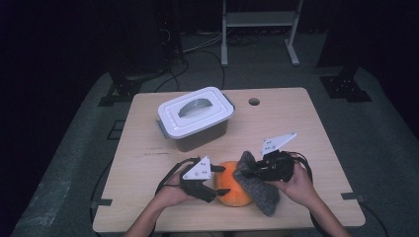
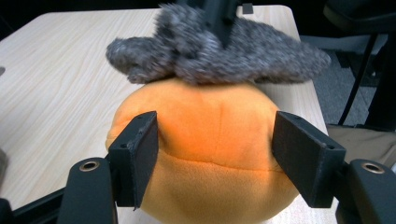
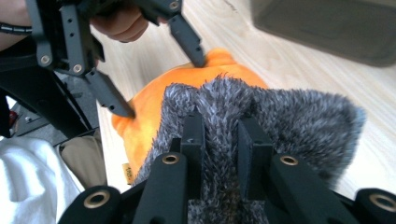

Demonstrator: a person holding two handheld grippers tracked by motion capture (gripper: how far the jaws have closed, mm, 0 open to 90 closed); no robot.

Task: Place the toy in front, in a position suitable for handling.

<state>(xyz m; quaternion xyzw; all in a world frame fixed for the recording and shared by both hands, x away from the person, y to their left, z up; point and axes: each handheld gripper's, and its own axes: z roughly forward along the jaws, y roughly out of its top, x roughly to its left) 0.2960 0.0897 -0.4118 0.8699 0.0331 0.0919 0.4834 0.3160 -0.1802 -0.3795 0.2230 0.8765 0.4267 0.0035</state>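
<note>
Each hand-held gripper is built of matte black parts. The left gripper (image 1: 221, 179) is topped by a grey three-cornered plate marked with small dark dots, and a black cable is looped from its rear. The right gripper (image 1: 245, 171) is fitted with a like plate and black cabling. In the gripper views, two flat black rectangular jaws are seen, mounted on black arms set with brass-coloured ringed holes. Bare forearms are shown; white cloth is glimpsed beside them.
</note>
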